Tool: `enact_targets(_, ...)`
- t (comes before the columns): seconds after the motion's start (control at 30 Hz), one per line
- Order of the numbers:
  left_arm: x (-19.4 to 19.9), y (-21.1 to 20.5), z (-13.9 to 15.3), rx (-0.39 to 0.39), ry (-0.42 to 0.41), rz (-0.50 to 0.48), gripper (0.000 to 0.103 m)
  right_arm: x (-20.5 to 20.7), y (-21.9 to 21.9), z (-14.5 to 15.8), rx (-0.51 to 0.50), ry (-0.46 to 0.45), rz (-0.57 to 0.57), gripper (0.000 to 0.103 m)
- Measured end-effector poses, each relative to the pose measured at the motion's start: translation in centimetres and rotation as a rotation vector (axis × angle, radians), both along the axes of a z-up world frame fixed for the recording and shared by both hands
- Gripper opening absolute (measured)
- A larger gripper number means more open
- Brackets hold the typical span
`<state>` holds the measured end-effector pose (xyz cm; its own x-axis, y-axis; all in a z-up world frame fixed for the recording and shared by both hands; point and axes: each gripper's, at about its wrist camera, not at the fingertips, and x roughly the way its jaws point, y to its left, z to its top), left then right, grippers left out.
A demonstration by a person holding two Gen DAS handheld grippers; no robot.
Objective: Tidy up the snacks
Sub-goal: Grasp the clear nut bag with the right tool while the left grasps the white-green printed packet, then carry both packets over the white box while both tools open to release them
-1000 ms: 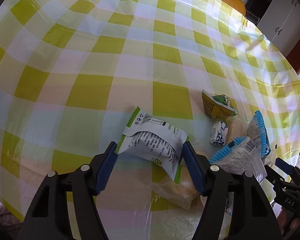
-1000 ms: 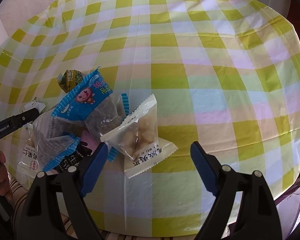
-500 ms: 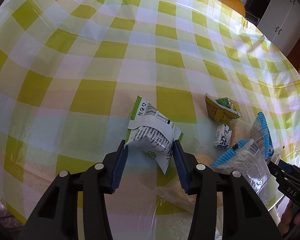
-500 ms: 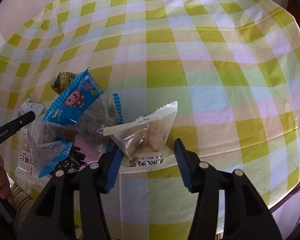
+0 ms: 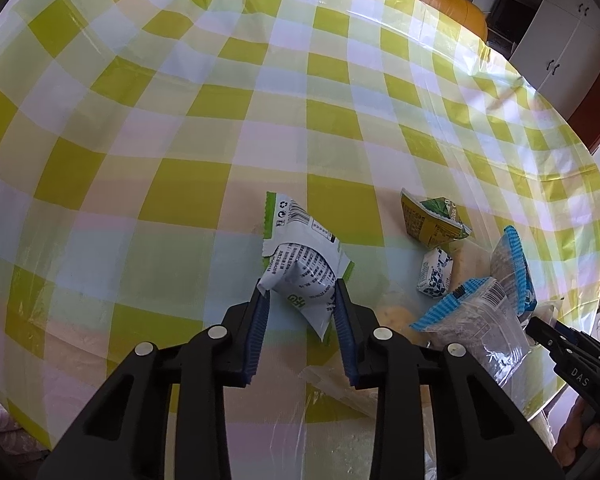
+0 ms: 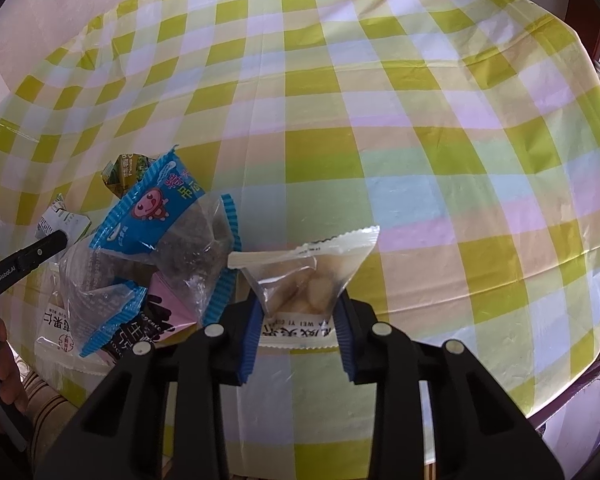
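Your left gripper is closing on the white snack bag; your right gripper is closing on the clear snack bag, near the table's front edge.

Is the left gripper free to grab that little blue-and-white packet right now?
Probably not: the left gripper is closing on the white-and-green packet, so it is occupied. The blue-and-white packet lies uncovered to its right.

A: Yellow-green, white and pastel checks on the tablecloth. White with a green edge and black print on the snack packet.

B: Clear with a white printed band on the nut packet. Blue, with a pink cartoon face, on the clear-bodied bag. Blue ribbed pads on black fingers.
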<state>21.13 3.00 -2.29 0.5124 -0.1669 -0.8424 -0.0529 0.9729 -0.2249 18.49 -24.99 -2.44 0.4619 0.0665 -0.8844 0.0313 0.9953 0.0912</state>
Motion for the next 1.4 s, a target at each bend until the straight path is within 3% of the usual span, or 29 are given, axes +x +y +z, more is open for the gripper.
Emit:
enact_targets(0.27, -0.7, 0.5, 1.0, -0.027, -0.024, 0.017, 0.031, -0.7, -0.1, 1.1, 0.004, -0.02, -0.005, 0.033)
enact_targets(0.67, -3.8, -1.4, 5.3, -0.039, -0.103, -0.014, 0.031, -2.6, -1.0, 3.4, 0.016, -0.056, -0.019, 0.033)
enact_targets(1.13, -7.5, -10.5, 6.4, -0.13, -0.087, -0.244, 0.031, -6.3, -4.1, 4.5, 0.01, -0.065, -0.073, 0.033)
enact_targets(1.4, -9.3, -14.9, 6.4, -0.127, -0.072, -0.348, 0.031, -8.6, -6.4, 4.7, -0.032, -0.058, -0.115, 0.033)
